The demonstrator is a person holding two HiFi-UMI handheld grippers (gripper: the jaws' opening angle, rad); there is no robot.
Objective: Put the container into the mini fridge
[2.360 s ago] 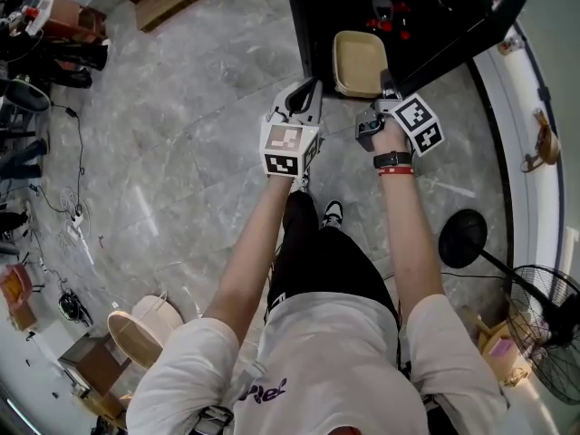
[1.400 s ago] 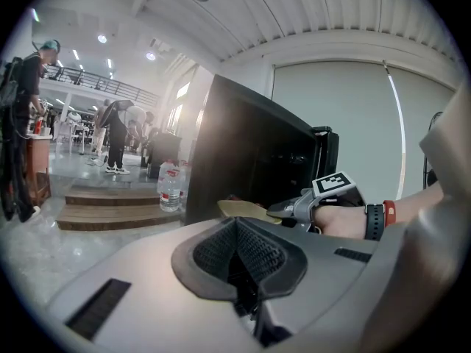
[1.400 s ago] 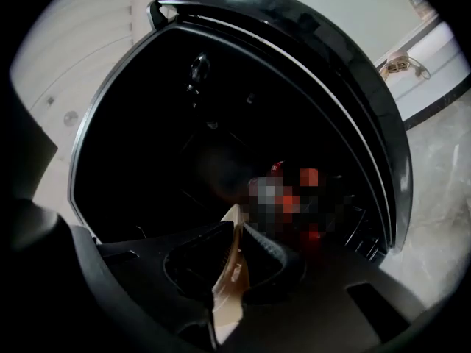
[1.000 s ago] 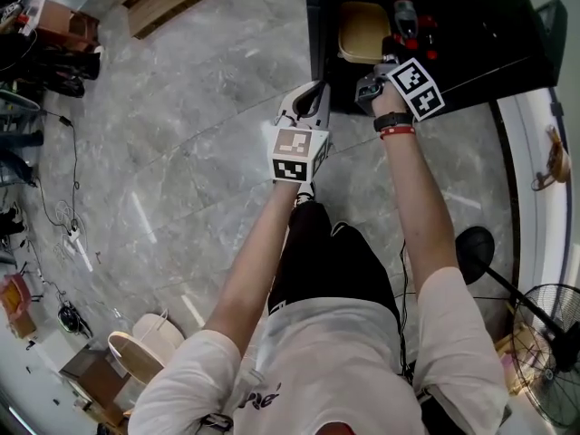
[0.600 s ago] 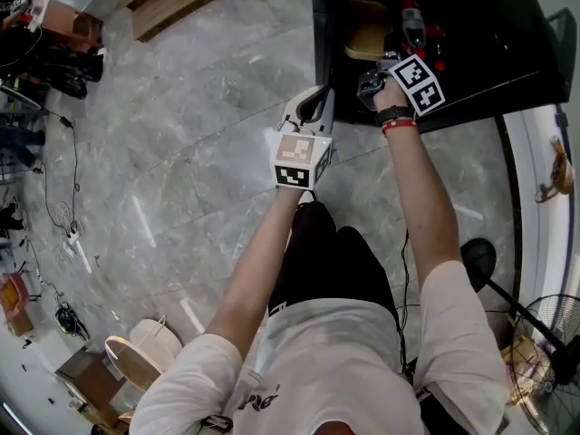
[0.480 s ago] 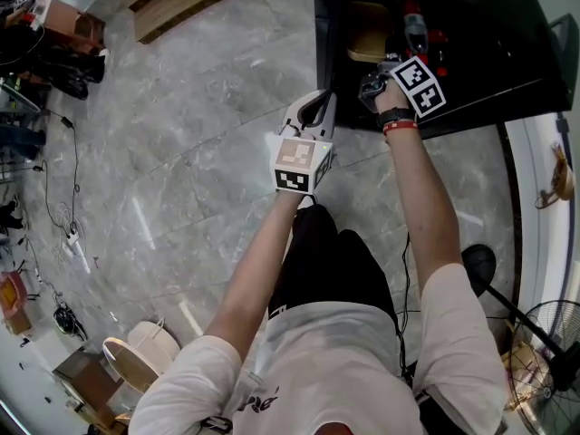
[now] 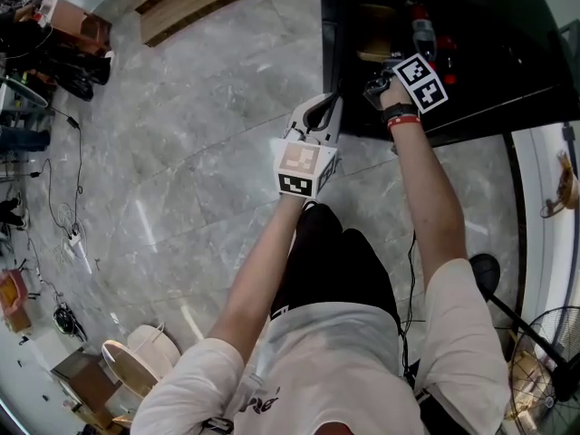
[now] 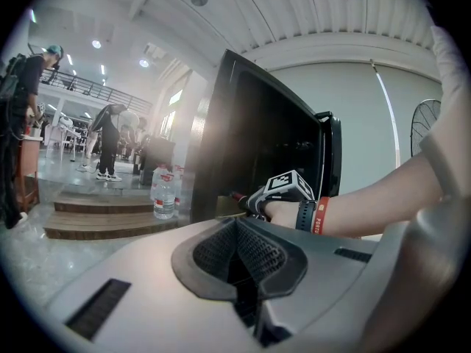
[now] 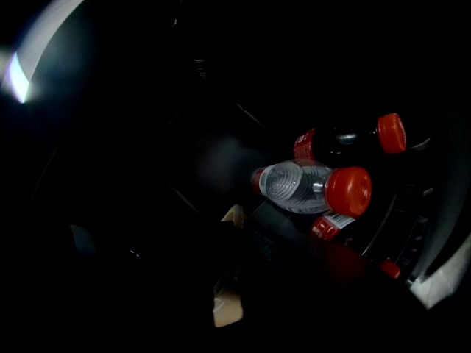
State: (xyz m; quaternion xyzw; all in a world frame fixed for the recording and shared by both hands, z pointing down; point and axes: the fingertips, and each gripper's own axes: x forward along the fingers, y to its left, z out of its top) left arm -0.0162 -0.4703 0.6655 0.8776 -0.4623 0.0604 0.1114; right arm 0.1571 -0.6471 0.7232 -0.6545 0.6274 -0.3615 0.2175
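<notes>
container: the tan container sits inside the dark mouth of the mini fridge, with its near rim in the right tongs. In the right gripper view only a pale strip of its edge shows in the dark.
right tongs: closed on the container's rim, the pale edge running between the two dark jaws.
left tongs: the left tongs have their jaws together with nothing between them, as the left gripper view shows. They hang near the fridge's left front corner, outside it.
edges: the fridge's black side wall rises just left of the container. Red-capped bottles lie to its right. In the right gripper view a clear bottle and a dark bottle lie on their sides close beside the right jaw.
open room: a wide stretch of grey stone floor lies left of the fridge and around the left tongs. Cables trail at the far left, well apart. A fan stands at the lower right, well apart from both tongs.
right arm: the right forearm is stretched forward almost straight. The wrist, with a dark watch and red band, is at the fridge's front edge, and the marker cube faces up.
left arm: the left forearm reaches forward at a slant, stopping short of the fridge's opening.
</notes>
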